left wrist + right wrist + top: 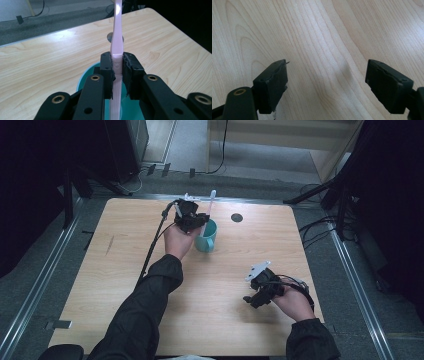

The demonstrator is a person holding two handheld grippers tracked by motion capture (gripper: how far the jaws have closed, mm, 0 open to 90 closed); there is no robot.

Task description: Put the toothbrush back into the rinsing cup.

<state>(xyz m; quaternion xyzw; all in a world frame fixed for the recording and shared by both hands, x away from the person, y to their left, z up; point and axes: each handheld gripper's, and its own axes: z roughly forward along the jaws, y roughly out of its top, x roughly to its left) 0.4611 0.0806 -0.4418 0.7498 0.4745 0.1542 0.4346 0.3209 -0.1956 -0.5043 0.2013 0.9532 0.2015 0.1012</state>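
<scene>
**K:** Over the far middle of the counter (125,270), left gripper (117,72) has its jaws clamped on a pale toothbrush (117,37); handle end sits inside the teal mug (206,236), rest of it sticks up past the rim.

**M:** Right side?

**K:** Right gripper (325,82) near the front right edge; jaws wide apart, nothing between them, bare wood underneath; well apart from the mug.

**M:** Step?

**K:** Looks like placing the brush in the mug; it's partly in, not released.

**M:** Next?

**K:** My read: lower until the end bottoms out, then spread the jaws and lift straight up; any sideways drag could tip the mug; can't tell if the brush touches the bottom yet.
</scene>
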